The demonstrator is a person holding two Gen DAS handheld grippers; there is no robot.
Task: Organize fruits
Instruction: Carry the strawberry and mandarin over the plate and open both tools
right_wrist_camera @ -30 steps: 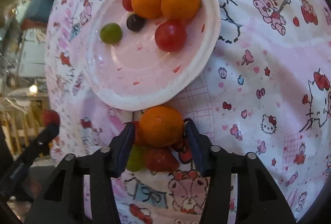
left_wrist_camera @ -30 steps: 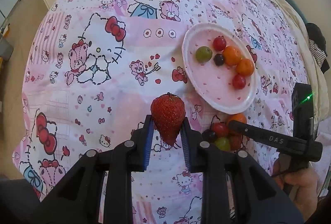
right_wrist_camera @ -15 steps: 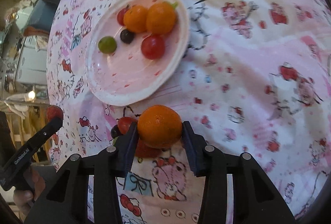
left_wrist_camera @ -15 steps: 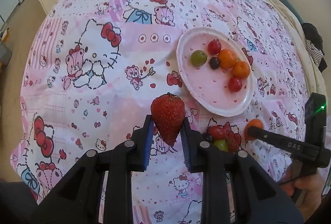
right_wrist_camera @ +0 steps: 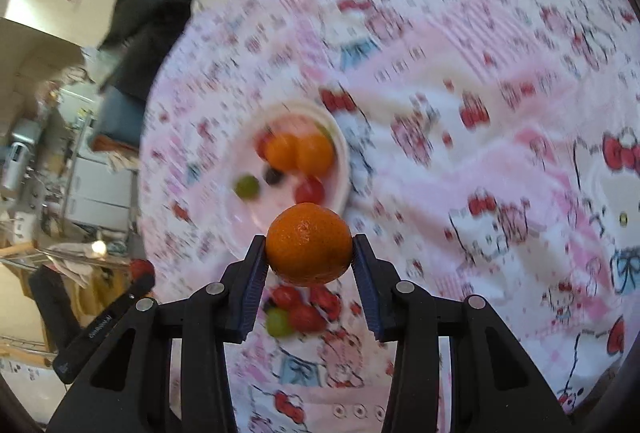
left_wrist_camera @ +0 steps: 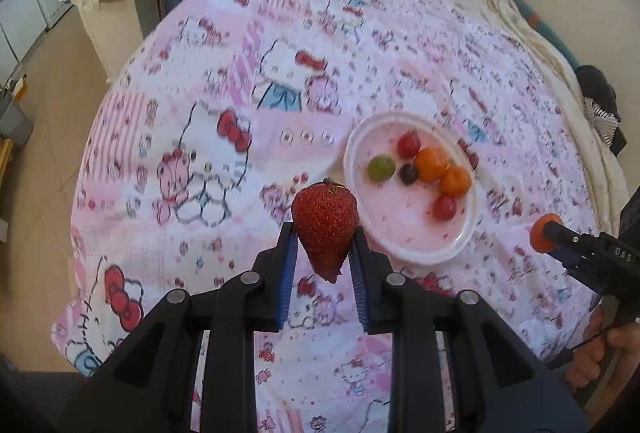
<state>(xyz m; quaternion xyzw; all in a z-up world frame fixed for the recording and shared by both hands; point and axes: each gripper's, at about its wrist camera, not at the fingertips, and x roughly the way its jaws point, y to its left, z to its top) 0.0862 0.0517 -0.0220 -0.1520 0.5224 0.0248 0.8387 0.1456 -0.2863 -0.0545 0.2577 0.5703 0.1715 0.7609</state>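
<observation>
Fruits split between two grips and one dish. Red, seed-dotted strawberry (left_wrist_camera: 325,229), tip down, pinched between the blue-padded fingers of the black left gripper (left_wrist_camera: 325,253), held above the pink cartoon-cat printed cloth (left_wrist_camera: 200,113). Round orange mandarin (right_wrist_camera: 309,244) clamped in the black right gripper (right_wrist_camera: 309,257), also off the cloth. White oval plate (left_wrist_camera: 400,253) near the strawberry, carrying a green grape (left_wrist_camera: 381,169), a dark grape (left_wrist_camera: 409,173), two small orange fruits (left_wrist_camera: 431,164) and two red cherry tomatoes (left_wrist_camera: 409,145). Small blurred pile of red and green fruits (right_wrist_camera: 296,309) on the cloth under the mandarin, beside the plate.
</observation>
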